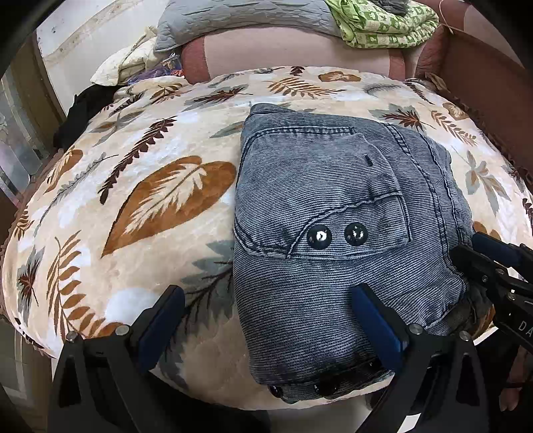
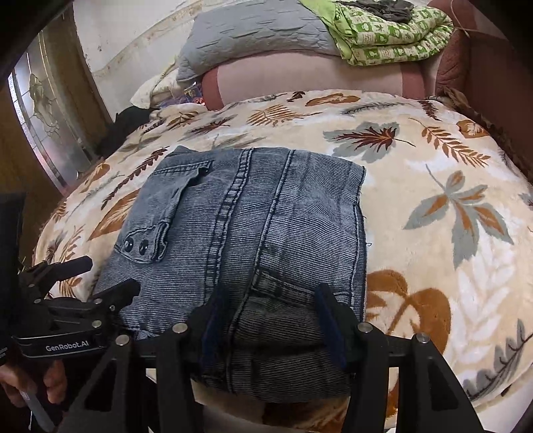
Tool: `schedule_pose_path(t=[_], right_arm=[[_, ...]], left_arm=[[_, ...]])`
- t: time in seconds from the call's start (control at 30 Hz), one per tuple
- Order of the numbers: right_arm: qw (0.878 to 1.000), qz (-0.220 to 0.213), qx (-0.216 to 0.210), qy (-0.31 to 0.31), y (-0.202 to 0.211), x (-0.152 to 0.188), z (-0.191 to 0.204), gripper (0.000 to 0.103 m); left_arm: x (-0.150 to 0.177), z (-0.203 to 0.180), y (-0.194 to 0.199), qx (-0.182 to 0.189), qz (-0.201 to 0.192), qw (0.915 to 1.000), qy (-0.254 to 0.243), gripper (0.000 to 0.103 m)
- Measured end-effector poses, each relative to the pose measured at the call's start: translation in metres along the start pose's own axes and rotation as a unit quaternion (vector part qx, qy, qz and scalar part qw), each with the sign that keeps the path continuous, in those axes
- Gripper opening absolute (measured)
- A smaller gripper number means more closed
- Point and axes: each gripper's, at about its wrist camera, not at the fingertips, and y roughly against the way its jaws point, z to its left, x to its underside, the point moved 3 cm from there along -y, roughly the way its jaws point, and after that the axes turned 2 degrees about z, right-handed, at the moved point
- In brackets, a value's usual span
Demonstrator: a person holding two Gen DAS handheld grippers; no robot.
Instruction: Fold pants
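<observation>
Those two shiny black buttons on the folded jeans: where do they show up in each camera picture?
Left wrist view: the buttons sit just right of centre, on the pocket flap of the jeans.
Right wrist view: the buttons are small, at centre left, near the jeans' left edge.
Shared landmark: the green quilt at top right in both.

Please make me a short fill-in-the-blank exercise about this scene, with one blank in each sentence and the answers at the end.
1. The folded jeans lie on a blanket printed with ____.
2. The pocket flap of the jeans carries ____ dark snap buttons.
3. The jaws of the left hand-held gripper stand ____, with one finger over the blanket and one over the jeans.
4. The folded quilt at the far end of the bed is white and ____.

Answers: leaves; two; open; green
</observation>
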Motion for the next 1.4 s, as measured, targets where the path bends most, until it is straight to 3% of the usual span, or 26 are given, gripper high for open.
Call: schedule_pose_path(t=[0.5, 0.6, 0.7, 0.8, 0.93, 1.03, 1.17, 1.4], right_arm=[[1.0, -0.005, -0.006, -0.008, 0.004, -0.002, -0.001, 0.059], [0.998, -0.036, -0.04, -0.033, 0.019, -0.009, -0.012, 0.059], [0.995, -0.066, -0.045, -0.064, 0.031, -0.013, -0.03, 0.061], [0.989, -0.067, -0.058, -0.114, 0.034, -0.013, -0.057, 0.064], [0.98, -0.043, -0.078, -0.175, 0.025, -0.008, -0.089, 0.065], [0.973, -0.021, -0.121, -0.196, 0.012, -0.009, -0.094, 0.065], [0.969, 0.018, -0.135, -0.207, -0.01, -0.011, -0.091, 0.064], [0.967, 0.033, -0.155, -0.199, -0.026, -0.017, -0.073, 0.072]], left_arm=[[-0.002, 0.001, 0.003, -0.003, 0.003, 1.0, 0.003, 0.101], [-0.011, 0.007, 0.016, 0.008, -0.005, 1.0, -0.003, 0.1], [-0.026, 0.03, 0.036, 0.018, -0.04, 0.9988, 0.019, 0.1], [-0.04, 0.059, 0.037, 0.03, -0.03, 0.9978, 0.051, 0.1], [-0.048, 0.082, 0.013, 0.053, 0.016, 0.9965, 0.063, 0.1], [-0.048, 0.08, -0.003, 0.095, 0.038, 0.9928, 0.062, 0.1], [-0.051, 0.067, -0.02, 0.165, 0.066, 0.9814, 0.072, 0.1], [-0.052, 0.043, -0.034, 0.231, 0.097, 0.9661, 0.064, 0.1]])
